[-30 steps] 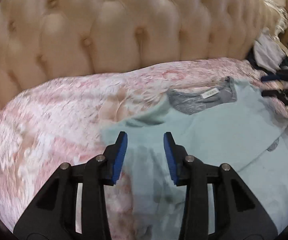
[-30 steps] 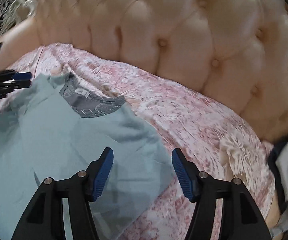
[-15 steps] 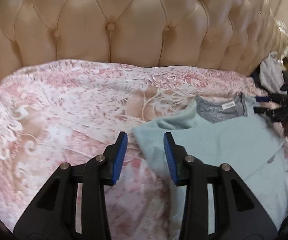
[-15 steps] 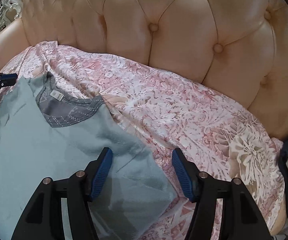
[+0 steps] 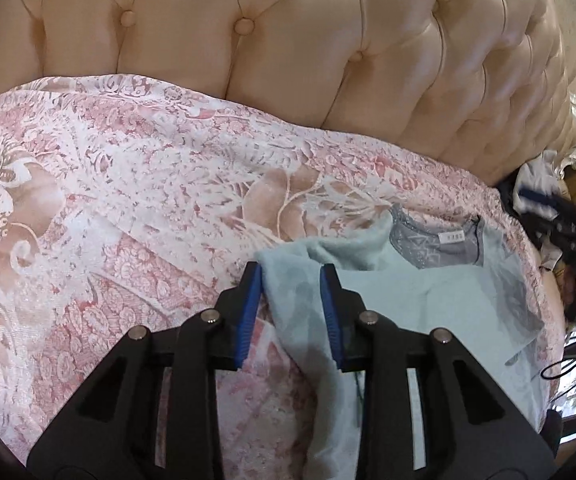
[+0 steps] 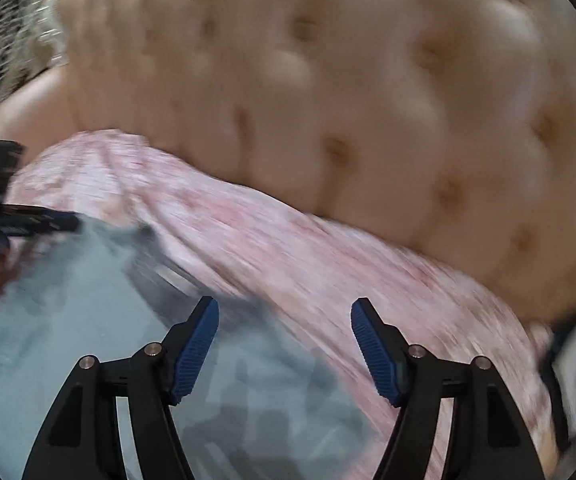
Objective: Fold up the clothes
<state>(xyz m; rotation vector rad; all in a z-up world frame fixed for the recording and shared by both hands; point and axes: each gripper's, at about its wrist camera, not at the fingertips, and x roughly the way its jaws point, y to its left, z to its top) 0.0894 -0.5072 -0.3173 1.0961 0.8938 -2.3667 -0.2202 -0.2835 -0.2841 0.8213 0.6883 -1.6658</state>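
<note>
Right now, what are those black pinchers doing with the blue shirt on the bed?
A person is folding a light blue shirt on the pink bedspread. The left gripper has just been closing around the shirt's sleeve edge, not yet pinching it. The right gripper has just been opening, nothing in it.

The left wrist view was sharp and evenly lit, soft indoor light giving a broad sheen on the headboard (image 5: 288, 40) above the bedspread (image 5: 107, 220). The shirt (image 5: 428, 300) carried faint grey shadows below the headboard. The right wrist view was smeared by motion blur: headboard buttons and bedspread pattern streaked, only the right claw (image 6: 283, 354) crisp. Both views bowed at the edges, with dark corners.
</note>
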